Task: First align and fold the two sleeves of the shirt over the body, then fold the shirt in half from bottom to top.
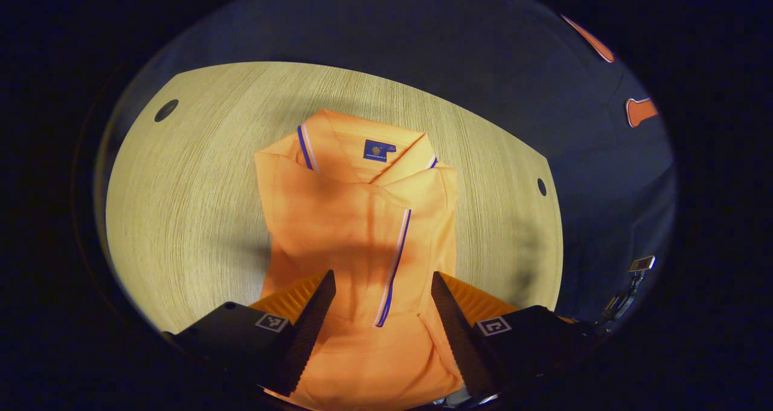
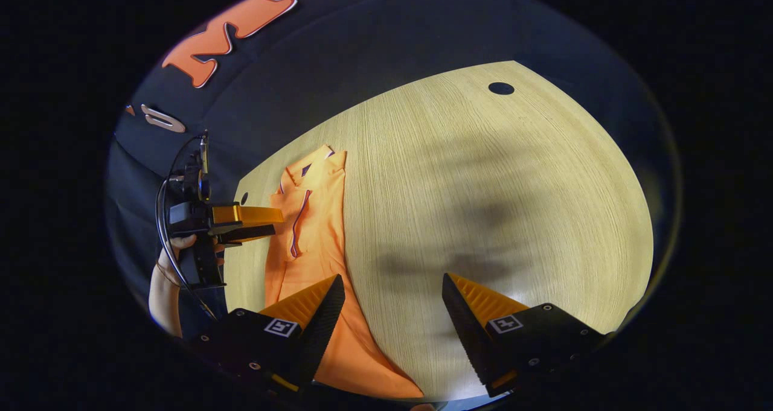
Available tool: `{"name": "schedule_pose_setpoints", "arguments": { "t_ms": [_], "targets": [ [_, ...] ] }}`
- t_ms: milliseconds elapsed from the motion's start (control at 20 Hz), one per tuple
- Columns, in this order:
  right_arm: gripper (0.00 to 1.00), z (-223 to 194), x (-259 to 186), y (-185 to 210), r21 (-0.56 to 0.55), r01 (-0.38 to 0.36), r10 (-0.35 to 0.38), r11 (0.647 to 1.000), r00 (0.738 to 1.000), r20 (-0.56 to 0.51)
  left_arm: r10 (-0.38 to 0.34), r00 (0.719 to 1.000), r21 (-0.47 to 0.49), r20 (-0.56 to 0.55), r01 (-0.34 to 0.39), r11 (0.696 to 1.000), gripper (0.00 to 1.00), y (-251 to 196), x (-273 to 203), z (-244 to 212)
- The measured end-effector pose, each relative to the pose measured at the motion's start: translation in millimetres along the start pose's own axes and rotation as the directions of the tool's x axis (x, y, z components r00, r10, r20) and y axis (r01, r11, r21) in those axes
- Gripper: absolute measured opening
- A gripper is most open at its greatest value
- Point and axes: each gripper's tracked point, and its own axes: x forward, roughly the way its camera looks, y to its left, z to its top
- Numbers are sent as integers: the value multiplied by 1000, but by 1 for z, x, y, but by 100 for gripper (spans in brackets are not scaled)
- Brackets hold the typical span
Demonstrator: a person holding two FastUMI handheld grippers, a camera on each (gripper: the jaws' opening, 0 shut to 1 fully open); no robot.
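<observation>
The shirt [image 1: 356,218] is soft woven cloth with a matt face, lying in loose folds and creases; a smooth sewn label [image 1: 379,151] sits inside its collar, and a narrow ribbon-like trim runs along the placket and collar edges. The worktop [image 1: 199,194] looks like pale wood or wood-look laminate, with fine straight grain and a low satin sheen. The left claw [image 1: 382,305] has hard, matt plastic-looking housings, and its fingers [image 1: 314,326] carry ridged, saw-toothed inner faces. The right claw [image 2: 391,311] looks alike, with small screws in its housings.
</observation>
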Motion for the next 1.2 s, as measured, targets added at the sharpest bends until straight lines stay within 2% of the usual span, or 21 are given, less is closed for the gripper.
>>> {"name": "schedule_pose_setpoints", "arguments": {
  "t_ms": [250,400,550,650,800,900,1100,1200],
  "targets": [
    [99,-18,-28,17,-77,23,-21,997,1000,23,-48,995,68,84,42,997,99,-4,-69,-35],
    [99,-38,-42,20,-125,97,-92,987,995,47,-28,989,124,142,10,992,98,12,-117,-76],
    [99,-78,-52,21,-200,165,-162,966,986,29,6,986,91,166,-22,996,98,30,-152,-137],
    [99,-113,-55,23,-248,186,-197,951,980,-19,31,990,49,138,-38,998,98,41,-160,-190],
    [99,-172,-57,36,-298,164,-207,940,971,-118,126,986,79,108,-135,988,98,74,-167,-253],
    [99,-199,-52,37,-359,177,-246,916,956,-158,160,984,94,80,-167,981,98,90,-172,-282],
    [99,-239,-39,40,-439,188,-302,878,931,-206,189,982,88,-5,-188,978,98,105,-167,-331],
    [99,-254,-35,38,-435,189,-315,880,919,-237,191,981,76,-43,-188,979,99,105,-158,-350]
  ]
}}
